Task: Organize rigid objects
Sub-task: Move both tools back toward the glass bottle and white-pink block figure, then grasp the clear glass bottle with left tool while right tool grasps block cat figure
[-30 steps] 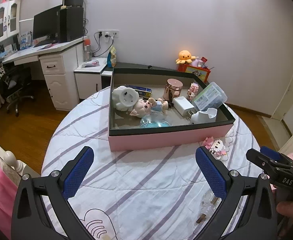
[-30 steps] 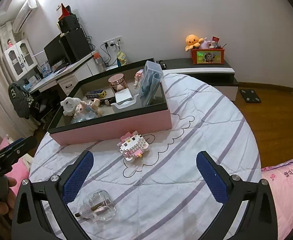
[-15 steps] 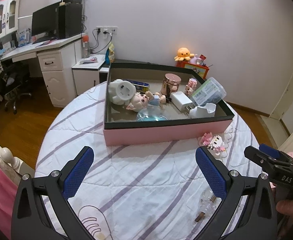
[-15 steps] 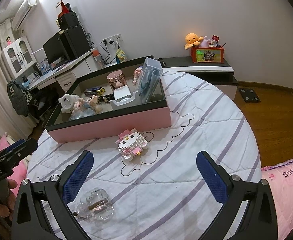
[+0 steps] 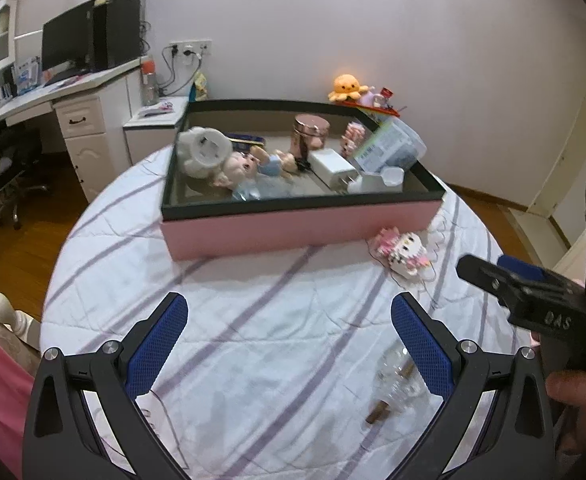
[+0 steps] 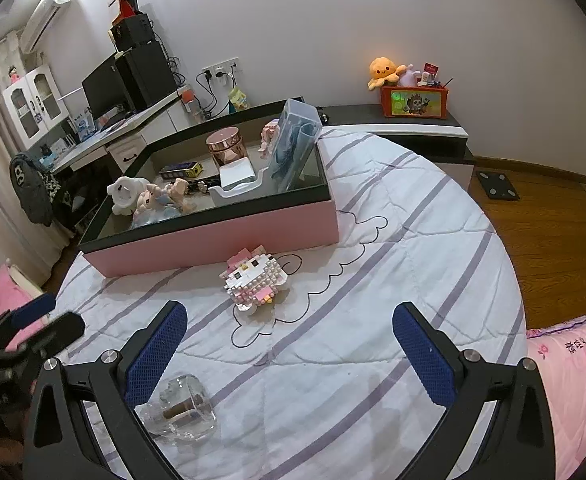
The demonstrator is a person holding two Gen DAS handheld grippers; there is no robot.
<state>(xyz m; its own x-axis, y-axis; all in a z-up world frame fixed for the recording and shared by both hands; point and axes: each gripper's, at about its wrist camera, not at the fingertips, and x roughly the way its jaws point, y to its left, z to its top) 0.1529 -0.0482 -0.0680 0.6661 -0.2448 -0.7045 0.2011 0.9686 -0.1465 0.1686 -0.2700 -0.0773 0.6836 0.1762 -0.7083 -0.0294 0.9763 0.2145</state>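
Note:
A pink box with a black rim [image 5: 301, 224] [image 6: 213, 236] sits on the round quilted bed and holds several items: a copper jar [image 5: 311, 130], a white charger [image 5: 333, 164], a pig figurine [image 5: 249, 166]. In front of the box lies a pink-and-white block cat figure [image 5: 403, 252] [image 6: 255, 276]. A clear glass bottle [image 6: 183, 412] [image 5: 397, 380] lies near the front edge. My left gripper [image 5: 289, 344] is open above the bare quilt. My right gripper [image 6: 289, 348] is open too, with the cat figure beyond it and the bottle behind its left finger.
A desk with a monitor [image 5: 69, 44] stands at the far left, a low cabinet with an orange plush [image 6: 387, 70] at the back. The quilt [image 6: 393, 240] slopes off to wooden floor all round. A pink pillow [image 6: 573, 380] lies right. A hand [image 5: 577, 392] holds the right gripper.
Both wrist views have dipped lower and closer to the quilt; the box and the cat figure sit a little nearer. Both grippers stay open and nothing has been picked up.

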